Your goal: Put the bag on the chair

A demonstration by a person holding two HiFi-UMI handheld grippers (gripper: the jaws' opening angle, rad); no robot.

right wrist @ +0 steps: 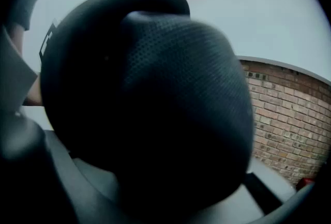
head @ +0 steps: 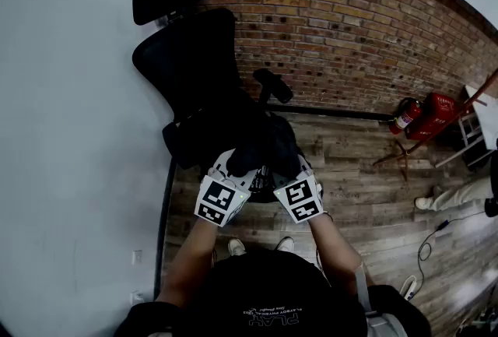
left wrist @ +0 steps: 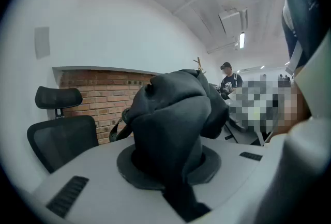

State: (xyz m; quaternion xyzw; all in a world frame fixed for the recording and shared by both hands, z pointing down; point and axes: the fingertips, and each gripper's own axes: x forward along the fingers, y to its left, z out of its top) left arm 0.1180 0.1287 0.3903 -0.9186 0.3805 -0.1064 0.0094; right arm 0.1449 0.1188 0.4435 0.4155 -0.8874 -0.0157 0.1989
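Note:
A black bag (head: 261, 149) hangs between my two grippers, just in front of the seat of a black office chair (head: 187, 55) with a headrest. My left gripper (head: 233, 170) is shut on a bunched fold of the bag's fabric (left wrist: 173, 114), which stands up from between its jaws. In the left gripper view my left gripper (left wrist: 170, 168) faces the chair's back (left wrist: 62, 137) at the left. My right gripper (head: 292, 170) is shut on a padded mesh part of the bag (right wrist: 155, 104), and this part fills the right gripper view and hides the jaws.
The chair stands in a corner between a white wall (head: 70, 133) and a brick wall (head: 350, 24). Red fire extinguishers (head: 406, 116) and a wooden stand (head: 405, 150) are at the right. Another person's leg (head: 459, 195) and a cable (head: 426, 248) lie on the wood floor.

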